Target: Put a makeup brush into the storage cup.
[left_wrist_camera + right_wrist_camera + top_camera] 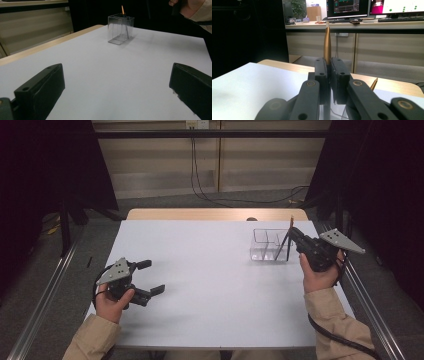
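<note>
A clear plastic box (261,243) with compartments stands on the white table at the right. My right gripper (293,234) hovers over its right end, shut on a thin stick (291,223) that stands nearly upright in the box. The stick's gold upper end (327,45) rises between the closed jaws of that gripper (329,65). A second thin stick (281,247) leans inside the box, its tip (374,83) beside the jaws. My left gripper (152,276) rests at the table's left, open and holding nothing. From the left gripper (116,85) the box (115,27) is far ahead.
The white table top (210,285) has a wooden strip (200,214) along its far edge. Metal rails (45,295) run along both sides on the floor. Cables (215,197) lie beyond the table. A desk with monitors (352,7) stands behind.
</note>
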`<state>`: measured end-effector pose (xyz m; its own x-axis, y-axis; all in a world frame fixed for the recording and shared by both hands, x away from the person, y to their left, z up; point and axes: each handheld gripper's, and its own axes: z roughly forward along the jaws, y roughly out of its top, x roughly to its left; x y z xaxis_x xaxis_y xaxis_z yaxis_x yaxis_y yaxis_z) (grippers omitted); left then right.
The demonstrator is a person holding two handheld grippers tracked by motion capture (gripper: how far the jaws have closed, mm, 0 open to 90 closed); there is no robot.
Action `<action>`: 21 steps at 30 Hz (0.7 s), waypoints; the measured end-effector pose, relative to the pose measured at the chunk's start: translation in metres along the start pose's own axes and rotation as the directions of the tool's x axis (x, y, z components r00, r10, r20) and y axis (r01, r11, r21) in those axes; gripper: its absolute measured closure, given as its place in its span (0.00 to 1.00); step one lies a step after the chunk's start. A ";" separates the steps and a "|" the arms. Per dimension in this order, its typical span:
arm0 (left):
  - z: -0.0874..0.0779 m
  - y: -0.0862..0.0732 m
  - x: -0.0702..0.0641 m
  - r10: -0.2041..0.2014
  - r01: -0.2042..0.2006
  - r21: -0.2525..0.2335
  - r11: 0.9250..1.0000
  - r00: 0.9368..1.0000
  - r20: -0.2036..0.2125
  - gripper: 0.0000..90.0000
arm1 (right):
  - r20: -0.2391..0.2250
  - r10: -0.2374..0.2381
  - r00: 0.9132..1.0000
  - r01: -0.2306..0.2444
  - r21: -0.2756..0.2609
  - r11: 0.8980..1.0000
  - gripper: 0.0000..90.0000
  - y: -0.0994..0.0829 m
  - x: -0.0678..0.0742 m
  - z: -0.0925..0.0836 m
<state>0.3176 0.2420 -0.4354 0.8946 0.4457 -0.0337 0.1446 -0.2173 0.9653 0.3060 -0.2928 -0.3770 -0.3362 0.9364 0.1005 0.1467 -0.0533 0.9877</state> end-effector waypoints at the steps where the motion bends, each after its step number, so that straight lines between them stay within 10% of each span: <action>1: 0.000 0.000 0.000 -0.001 0.001 -0.001 1.000 1.000 -0.001 0.00 | 0.001 -0.003 1.000 0.003 -0.001 1.000 0.93 0.000 0.000 0.000; 21: 0.000 0.000 0.000 -0.002 0.002 0.001 1.000 1.000 -0.001 0.00 | 0.019 0.008 1.000 -0.007 -0.043 0.999 0.93 0.004 -0.005 0.011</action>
<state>0.3175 0.2424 -0.4356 0.8939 0.4469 -0.0353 0.1470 -0.2176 0.9649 0.3184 -0.2942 -0.3747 -0.3175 0.9423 0.1060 0.1089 -0.0748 0.9912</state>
